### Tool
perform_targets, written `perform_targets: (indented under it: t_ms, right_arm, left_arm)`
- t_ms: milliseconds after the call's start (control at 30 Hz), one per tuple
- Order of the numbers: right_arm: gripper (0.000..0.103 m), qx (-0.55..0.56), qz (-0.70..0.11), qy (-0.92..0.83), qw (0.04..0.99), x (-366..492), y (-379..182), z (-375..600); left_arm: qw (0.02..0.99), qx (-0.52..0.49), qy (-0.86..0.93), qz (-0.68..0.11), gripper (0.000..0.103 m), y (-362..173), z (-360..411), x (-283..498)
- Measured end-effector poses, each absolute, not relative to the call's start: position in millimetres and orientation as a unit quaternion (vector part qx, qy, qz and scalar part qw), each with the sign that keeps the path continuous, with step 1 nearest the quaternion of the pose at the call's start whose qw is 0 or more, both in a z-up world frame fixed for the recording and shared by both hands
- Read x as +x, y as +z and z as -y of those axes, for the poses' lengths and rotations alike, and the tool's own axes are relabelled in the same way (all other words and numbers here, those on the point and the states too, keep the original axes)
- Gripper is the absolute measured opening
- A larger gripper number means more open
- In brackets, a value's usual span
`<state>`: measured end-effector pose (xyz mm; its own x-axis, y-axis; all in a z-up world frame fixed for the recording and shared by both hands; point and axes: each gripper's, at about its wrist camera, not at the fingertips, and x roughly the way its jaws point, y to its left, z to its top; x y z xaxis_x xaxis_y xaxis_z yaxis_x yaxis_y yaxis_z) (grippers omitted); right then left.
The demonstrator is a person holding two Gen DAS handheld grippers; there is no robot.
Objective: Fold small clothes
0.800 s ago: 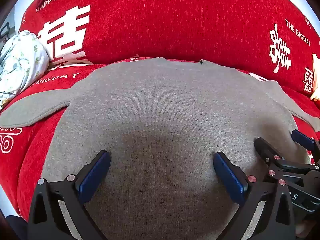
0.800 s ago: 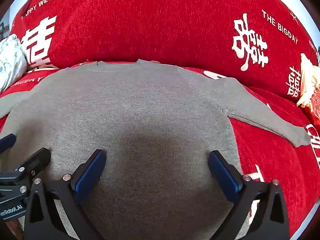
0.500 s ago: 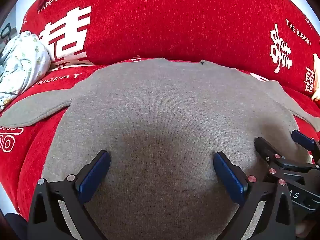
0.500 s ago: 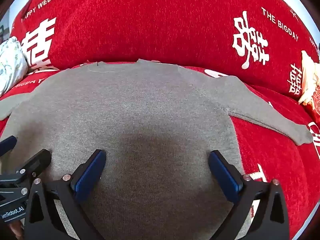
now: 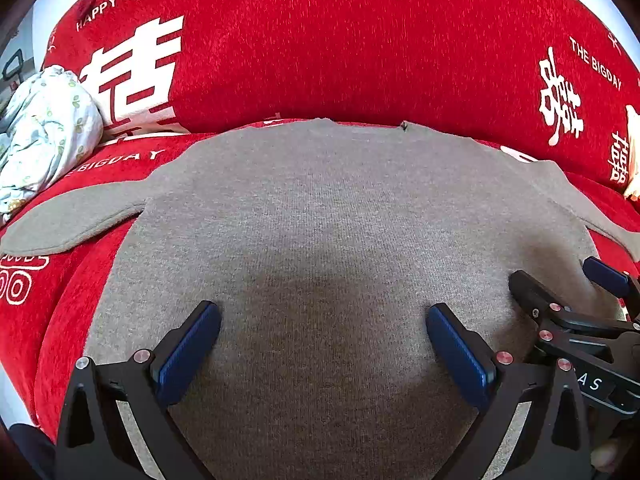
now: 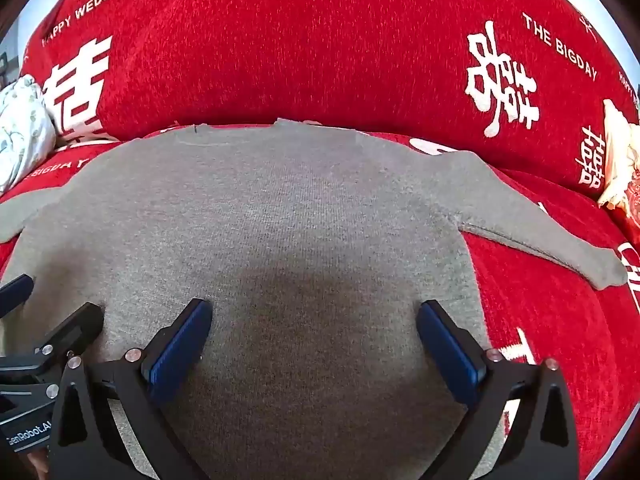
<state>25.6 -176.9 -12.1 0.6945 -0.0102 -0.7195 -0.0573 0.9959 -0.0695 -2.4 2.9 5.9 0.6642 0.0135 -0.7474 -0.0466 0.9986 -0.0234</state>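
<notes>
A pale floral bundle [image 5: 44,128] sits at the far left of a red sofa [image 5: 340,40]. A grey sweater [image 5: 328,216] lies flat across the seat, sleeves spread toward bare red fabric on both sides. Above its lower half, the left gripper [image 5: 322,344] and right gripper [image 6: 314,340] hover side by side, jaws wide apart, holding nothing.

A small grey knit sweater [image 5: 320,240] lies flat and unfolded on the red sofa cover [image 5: 320,40], neckline at the far edge, both sleeves spread left and right.
</notes>
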Motion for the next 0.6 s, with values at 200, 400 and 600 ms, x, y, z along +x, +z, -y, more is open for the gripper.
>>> perform_targets:
  t_ms: [200, 400, 600]
  right_arm:
    - [0.102, -0.045, -0.391, 0.012, 0.919, 25.2, -12.4, 176.0]
    - [0.102, -0.045, -0.391, 0.013, 0.919, 25.1, -12.3, 176.1]
    - [0.103, -0.047, -0.389, 0.008, 0.920, 24.1, -11.4, 176.4]
  left_arm:
    - [0.913, -0.020, 0.016, -0.407, 0.103, 5.2, -3.7, -2.7]
    - [0.913, -0.018, 0.019, -0.407, 0.103, 6.0, -1.5, -1.9]
    - [0.913, -0.020, 0.019, -0.406, 0.103, 5.1, -0.7, -2.2]
